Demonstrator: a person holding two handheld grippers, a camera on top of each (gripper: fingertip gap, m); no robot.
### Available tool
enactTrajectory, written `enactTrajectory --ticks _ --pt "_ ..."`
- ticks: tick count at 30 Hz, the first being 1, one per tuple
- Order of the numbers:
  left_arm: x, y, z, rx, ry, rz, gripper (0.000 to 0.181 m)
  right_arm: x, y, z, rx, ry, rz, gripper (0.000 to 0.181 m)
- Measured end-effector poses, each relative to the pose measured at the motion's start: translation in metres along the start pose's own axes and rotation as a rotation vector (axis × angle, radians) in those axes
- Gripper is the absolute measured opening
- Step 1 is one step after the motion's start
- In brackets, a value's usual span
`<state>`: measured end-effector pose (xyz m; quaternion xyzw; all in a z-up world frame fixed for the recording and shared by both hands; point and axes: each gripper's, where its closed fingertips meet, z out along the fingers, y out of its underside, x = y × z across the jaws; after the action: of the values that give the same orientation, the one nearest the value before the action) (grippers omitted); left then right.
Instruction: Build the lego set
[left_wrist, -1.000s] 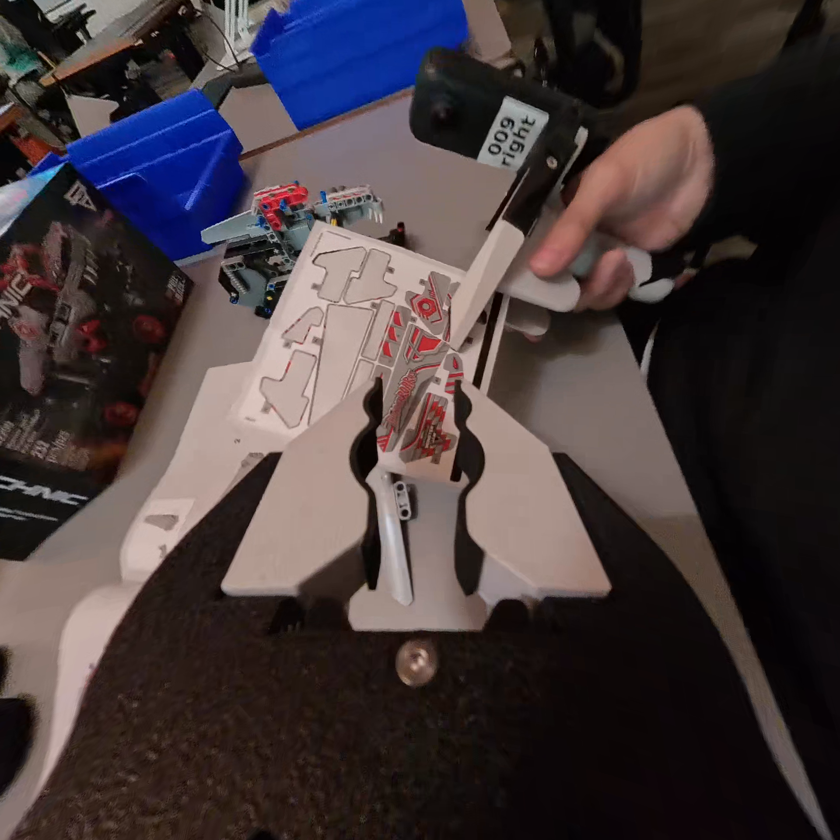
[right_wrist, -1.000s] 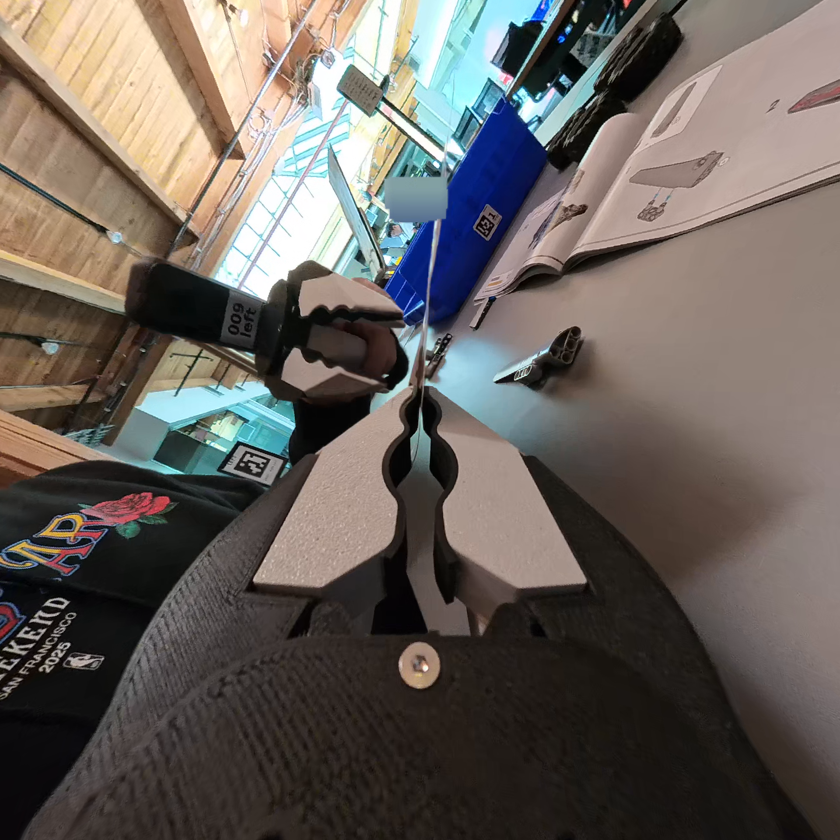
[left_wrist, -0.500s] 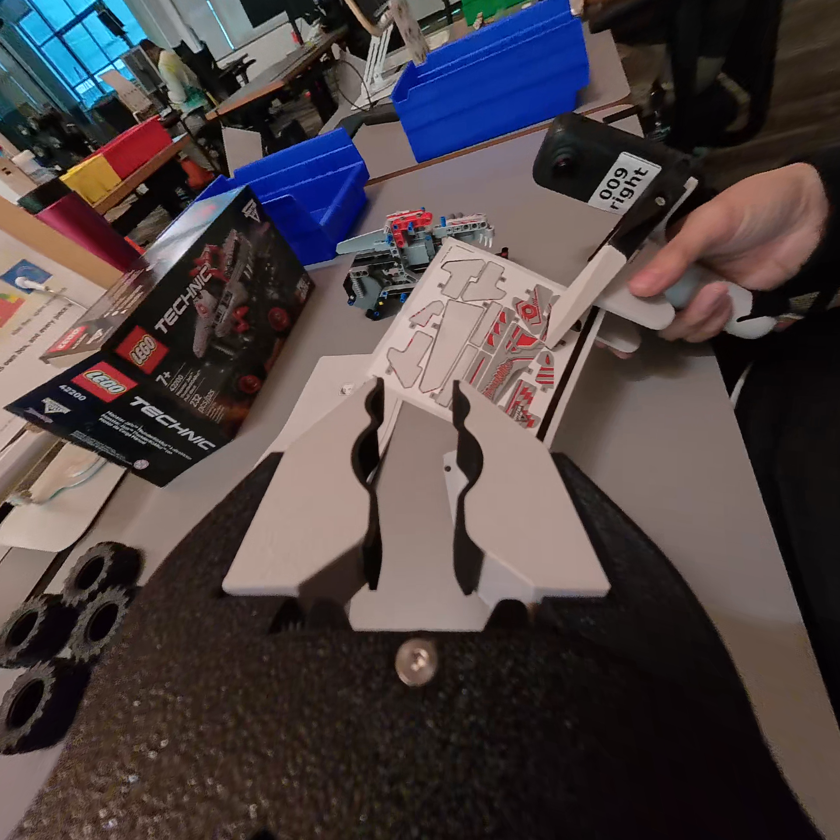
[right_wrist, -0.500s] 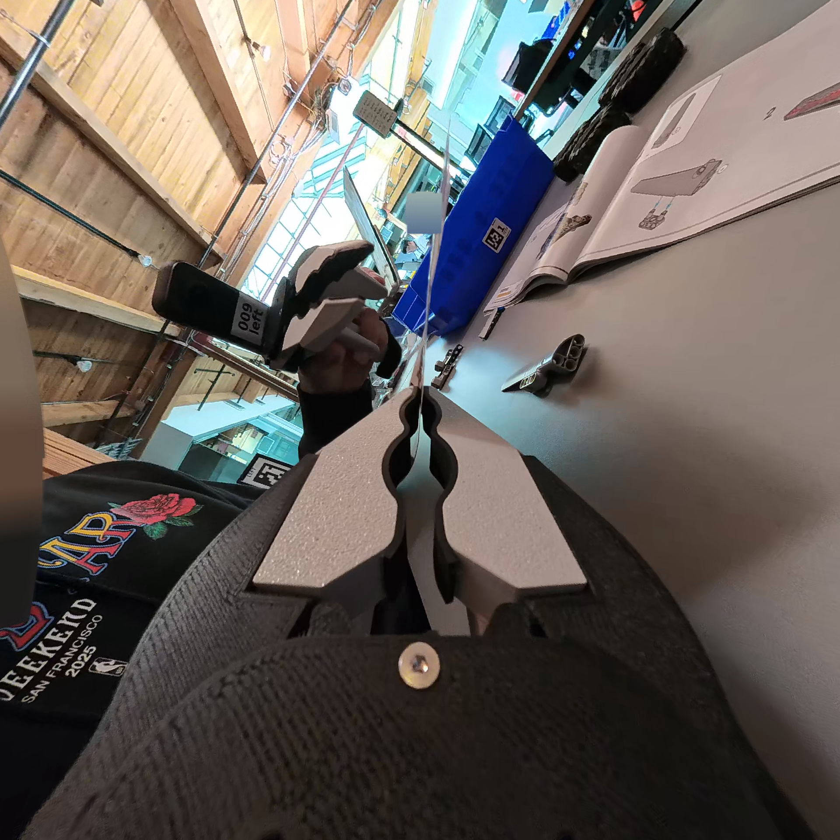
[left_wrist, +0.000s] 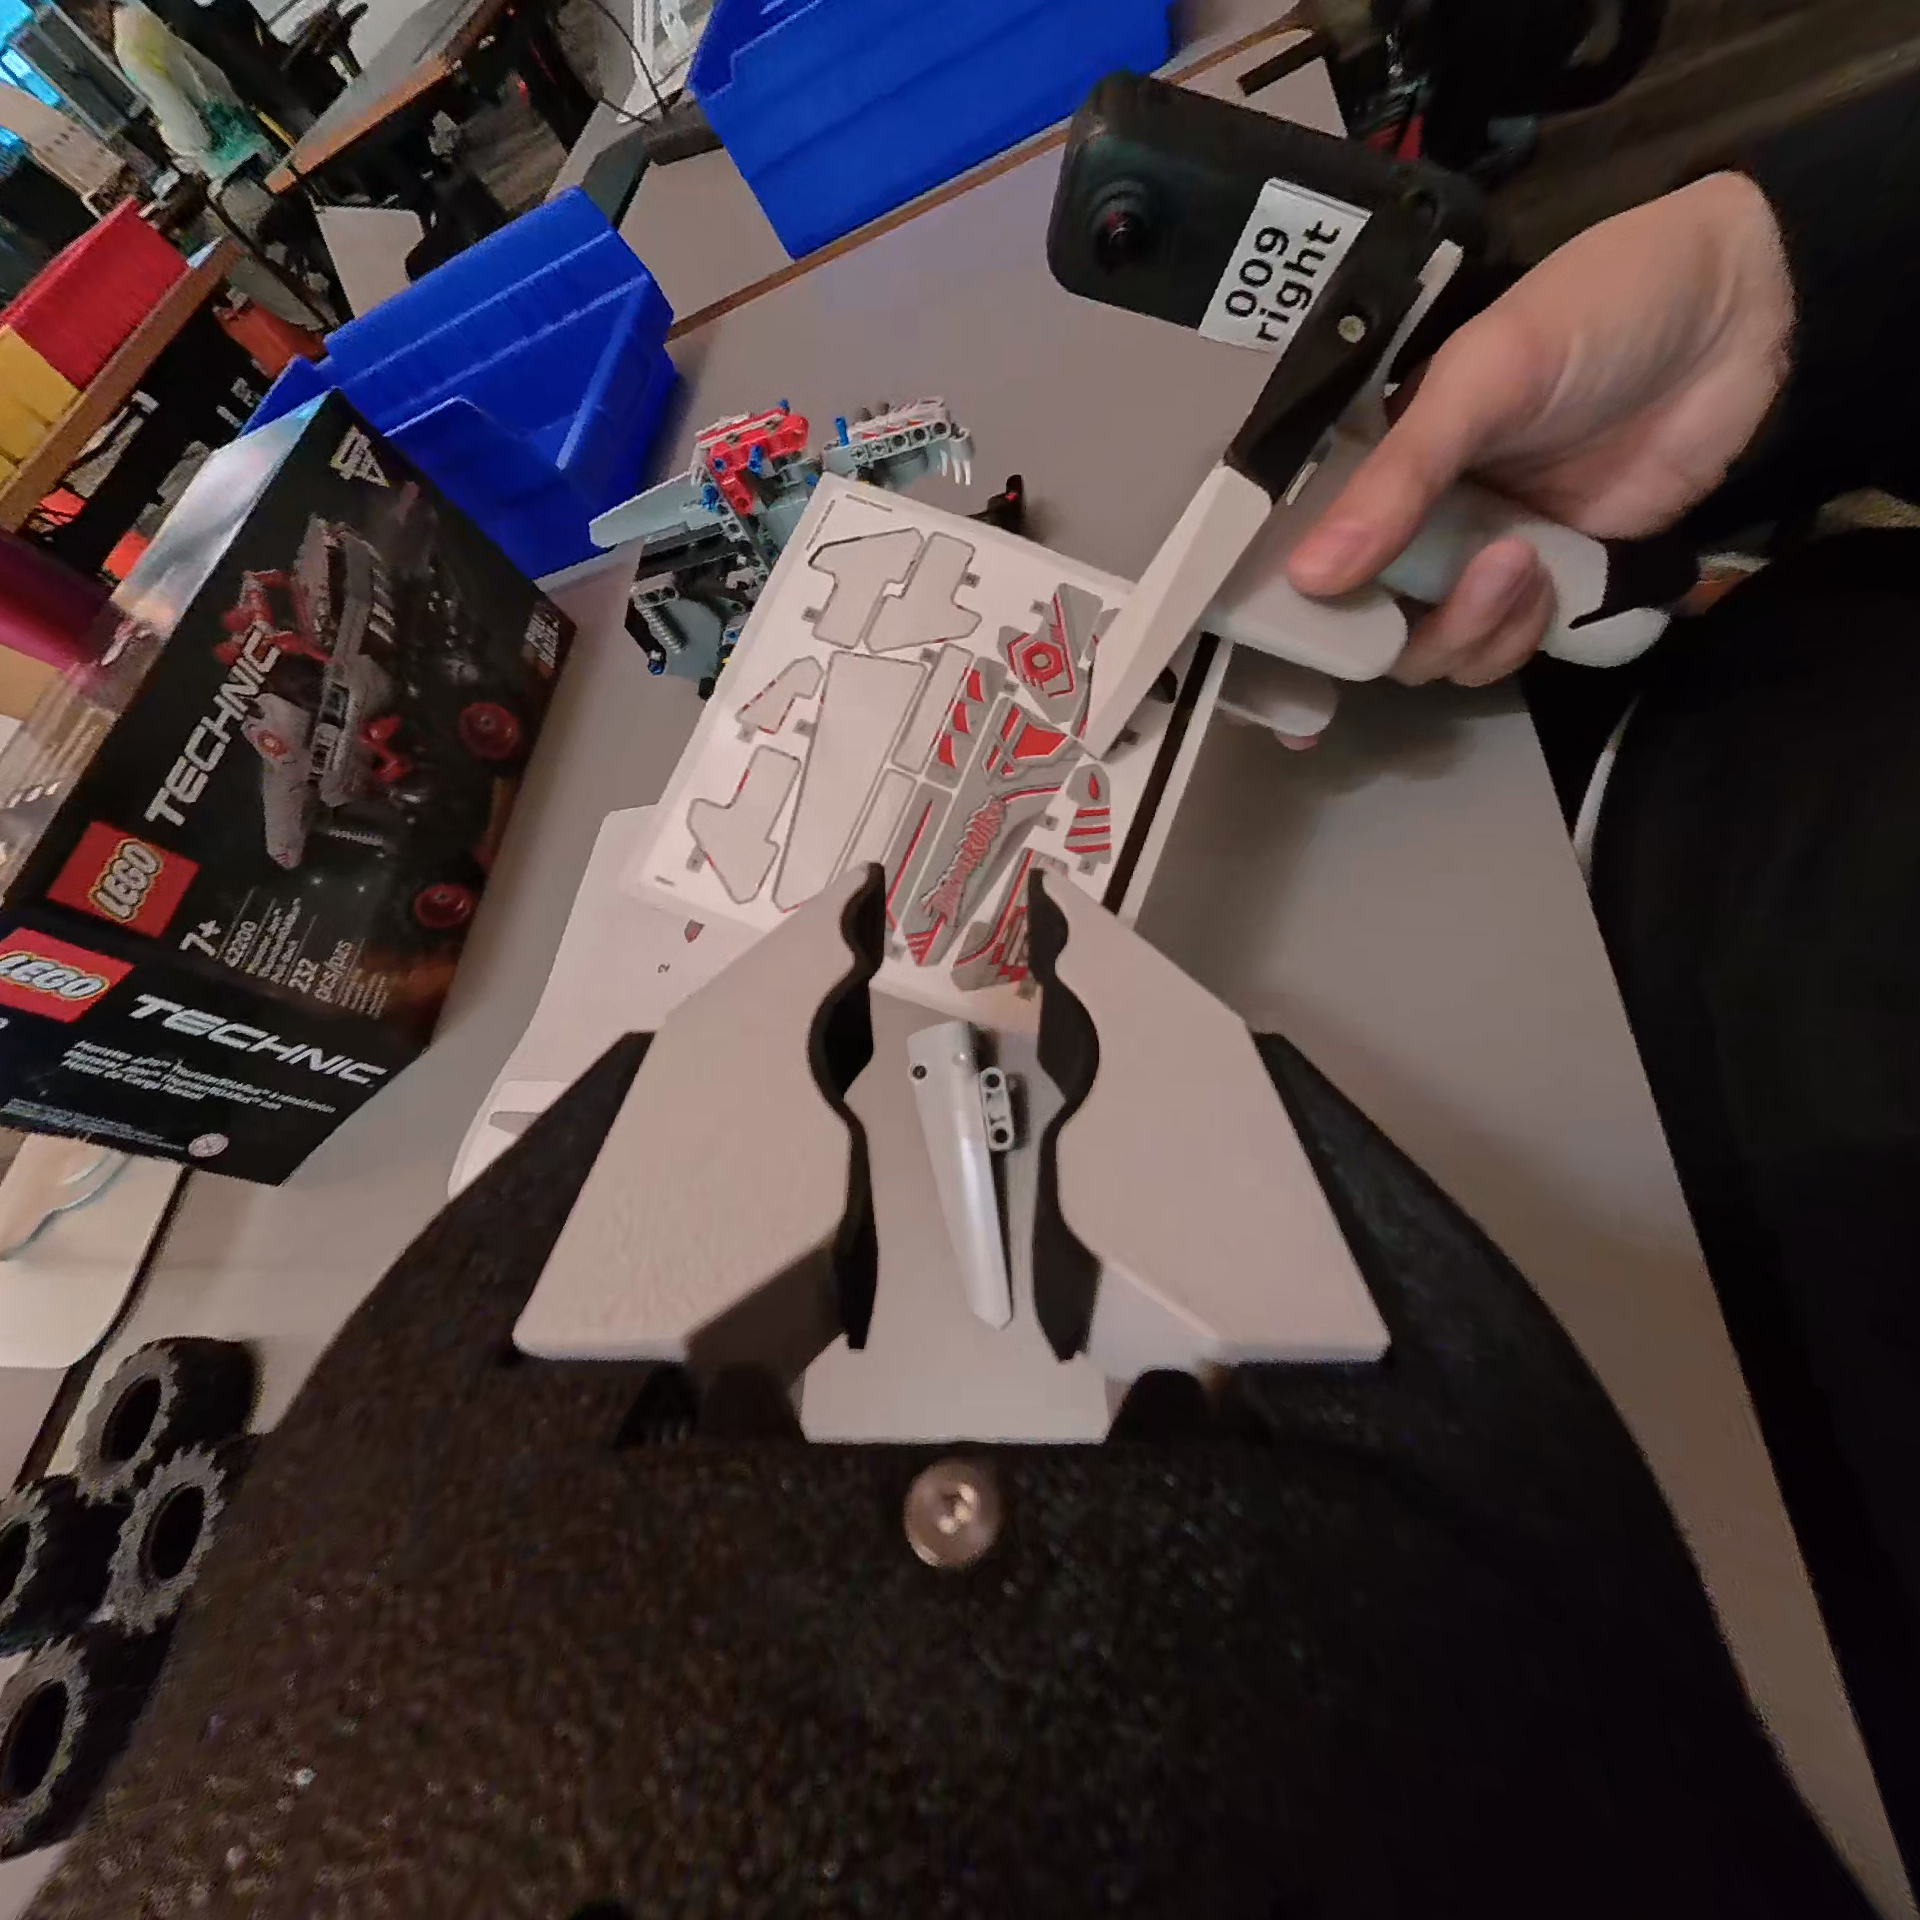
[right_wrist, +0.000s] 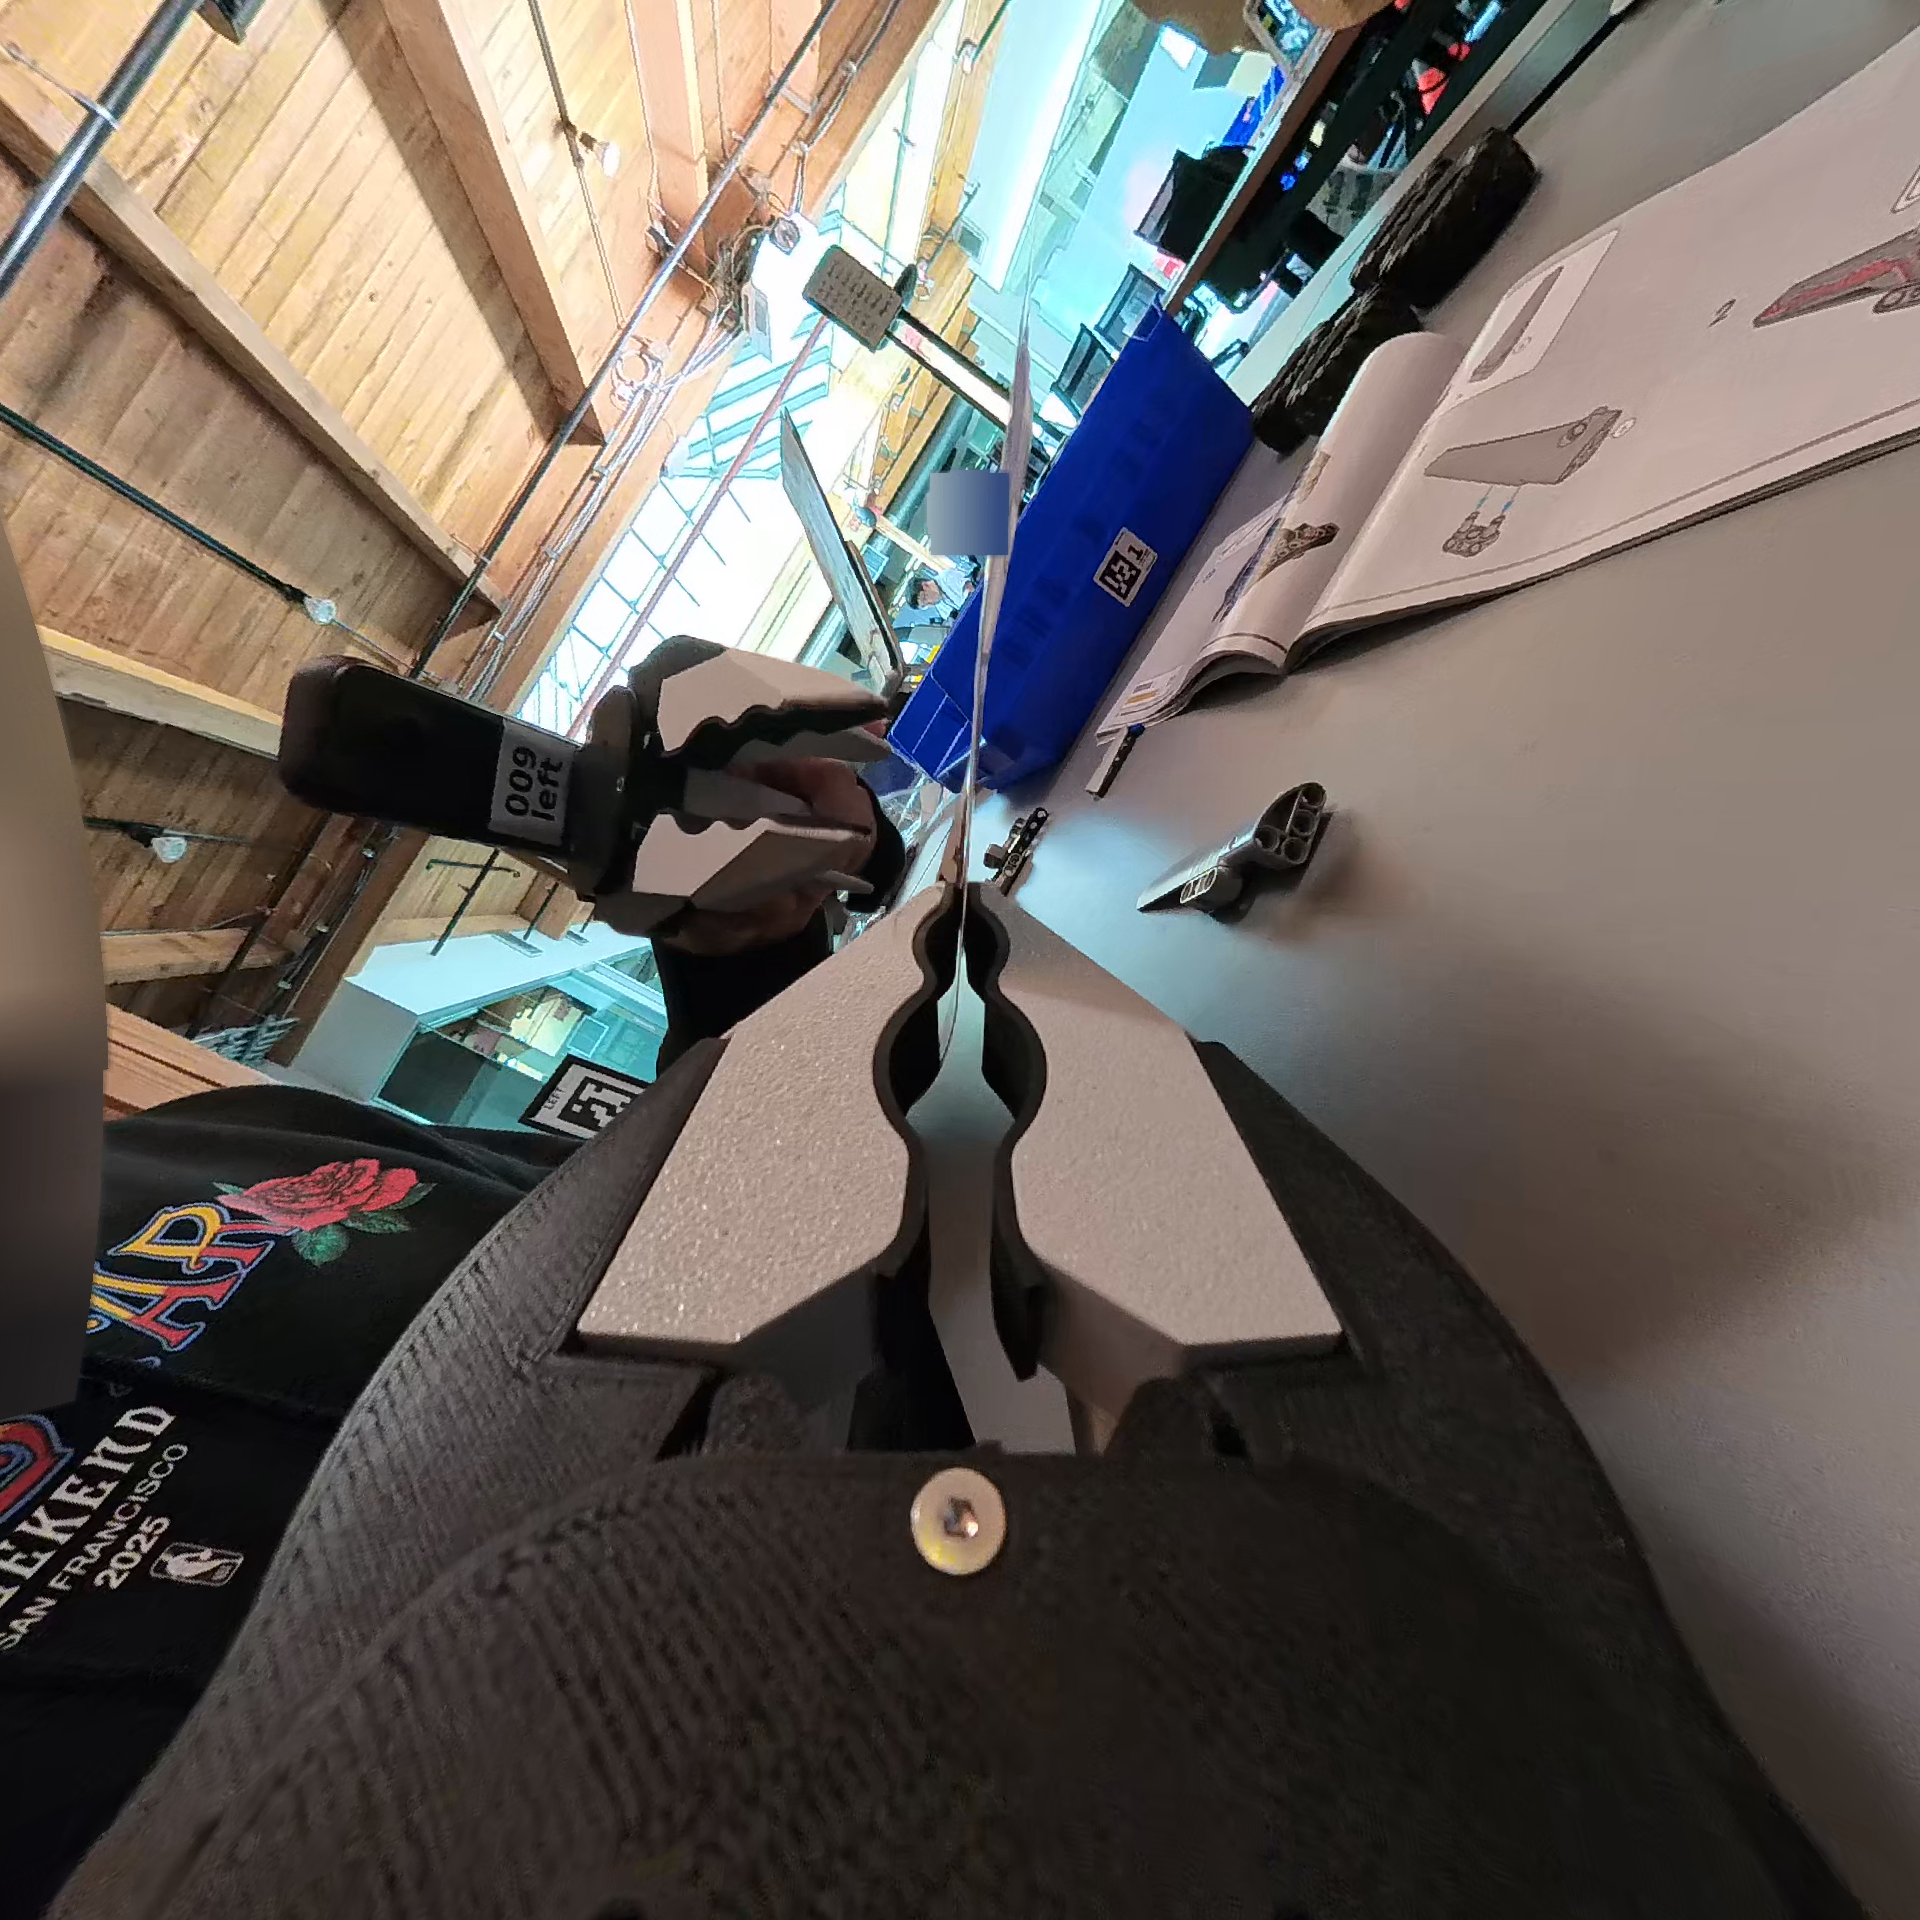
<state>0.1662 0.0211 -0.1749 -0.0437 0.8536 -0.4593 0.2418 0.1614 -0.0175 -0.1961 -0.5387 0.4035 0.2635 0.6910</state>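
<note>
Sticker sheet (left_wrist: 914, 748) is the landmark: right gripper (right_wrist: 961, 904) has its fingers clenched on the sheet's right edge, holding it up off the worktop (left_wrist: 1382, 987). Left gripper (left_wrist: 956, 914) has fingers spread, nothing between them, its tips at the sheet's near edge. Grey panel (left_wrist: 961, 1153) lies flat on the worktop just under and nearer than the sheet, framed between the left fingers. Half-built model (left_wrist: 727, 540) sits beyond the sheet's far edge, box (left_wrist: 270, 810) well to its left, blue bins (left_wrist: 499, 384) past the model, tyres (left_wrist: 114, 1538) nearer than the box

Step looks like sticker work: peel one decal, put it on the panel. To do it well, I'd keep the right grip firm near the sheet's edge so the sheet stays taut, bring the left tips onto a decal corner only, pinch lightly, peel slowly. Risk is creasing, or grabbing backing as well

Left wrist view alone shows the sheet's printed face, with grey and red decals, some spots already blank, plus the model, box and right hand (left_wrist: 1579, 416). Right wrist view shows the sheet only edge-on as a thin line (right_wrist: 987, 644) between the fingers, but it gives the open manual (right_wrist: 1558, 457), a dark small part (right_wrist: 1023, 852) beside the sheet, the panel's end holes (right_wrist: 1247, 852) and the left gripper from outside (right_wrist: 821, 779), gap visible
</note>
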Motion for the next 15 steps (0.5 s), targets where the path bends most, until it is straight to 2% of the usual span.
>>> enactTrajectory --ticks 9,15 --pt "0.023 -0.015 0.013 0.024 0.066 -0.009 0.023 -0.002 0.002 0.004 0.005 -0.005 -0.003 0.0" --pt "0.026 -0.007 0.025 0.005 0.09 -0.079 0.026 -0.008 0.004 0.005 -0.002 -0.039 -0.006 0.0"
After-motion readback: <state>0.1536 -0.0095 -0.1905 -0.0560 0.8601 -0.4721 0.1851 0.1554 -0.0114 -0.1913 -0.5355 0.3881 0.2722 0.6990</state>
